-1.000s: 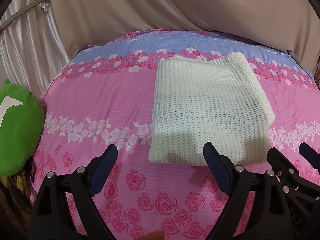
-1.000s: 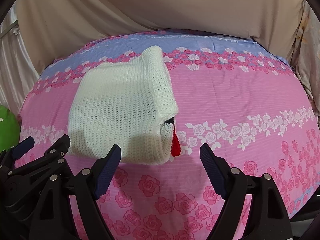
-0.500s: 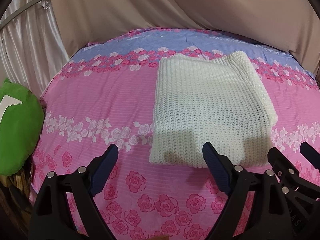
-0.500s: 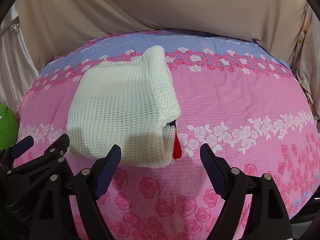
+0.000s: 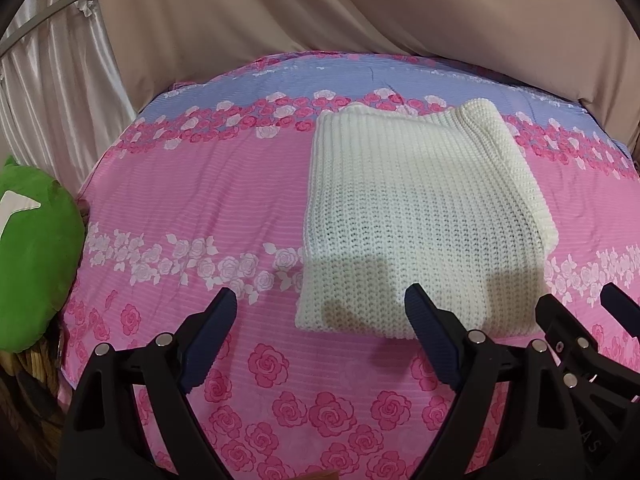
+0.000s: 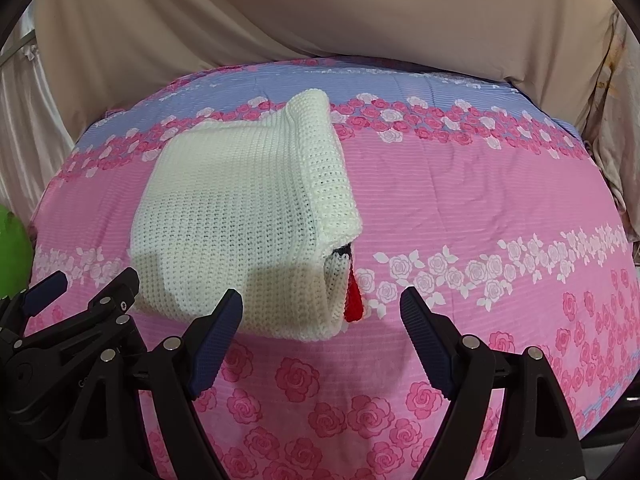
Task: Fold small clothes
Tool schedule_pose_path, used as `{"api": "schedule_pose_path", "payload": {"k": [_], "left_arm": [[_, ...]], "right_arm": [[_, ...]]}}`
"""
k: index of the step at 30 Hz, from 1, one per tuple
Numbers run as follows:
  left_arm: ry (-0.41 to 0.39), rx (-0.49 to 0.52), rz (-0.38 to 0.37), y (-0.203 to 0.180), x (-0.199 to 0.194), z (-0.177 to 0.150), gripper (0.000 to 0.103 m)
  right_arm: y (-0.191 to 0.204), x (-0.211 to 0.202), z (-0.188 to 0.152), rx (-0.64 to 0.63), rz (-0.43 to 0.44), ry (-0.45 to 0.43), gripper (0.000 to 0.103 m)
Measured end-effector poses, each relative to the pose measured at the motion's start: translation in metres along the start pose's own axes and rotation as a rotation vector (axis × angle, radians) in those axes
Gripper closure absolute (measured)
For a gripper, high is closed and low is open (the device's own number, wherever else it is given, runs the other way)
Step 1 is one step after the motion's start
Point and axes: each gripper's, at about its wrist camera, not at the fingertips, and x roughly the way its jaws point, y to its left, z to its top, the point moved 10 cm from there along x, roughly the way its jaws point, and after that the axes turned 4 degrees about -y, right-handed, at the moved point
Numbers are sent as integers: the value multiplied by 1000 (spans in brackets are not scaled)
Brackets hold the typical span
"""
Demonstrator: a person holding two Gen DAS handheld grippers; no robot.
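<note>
A cream knitted garment [image 5: 420,220] lies folded into a thick rectangle on the pink rose-print bedsheet [image 5: 192,200]. In the right wrist view the same knitted garment [image 6: 240,216] shows a red and black bit [image 6: 353,300] poking out of its right fold. My left gripper [image 5: 320,300] hovers open just before the garment's near edge, nothing between its fingers. My right gripper [image 6: 320,300] is open too, beside the near right corner, holding nothing. Each view catches the other gripper at its side edge.
A green plush cushion [image 5: 32,264] sits at the bed's left edge over a wicker basket [image 5: 28,364]. Beige cloth [image 5: 320,8] drapes behind the bed, with a pale curtain [image 5: 52,92] at the left. The bedsheet [image 6: 500,200] stretches bare to the garment's right.
</note>
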Motion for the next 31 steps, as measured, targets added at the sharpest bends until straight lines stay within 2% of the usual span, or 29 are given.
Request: {"api": "schedule_pose_path", "payload": {"k": [31], "left_arm": [[-1, -3, 6, 2, -1, -3, 22]], "right_arm": [[-6, -1, 0, -18, -12, -2, 24]]}}
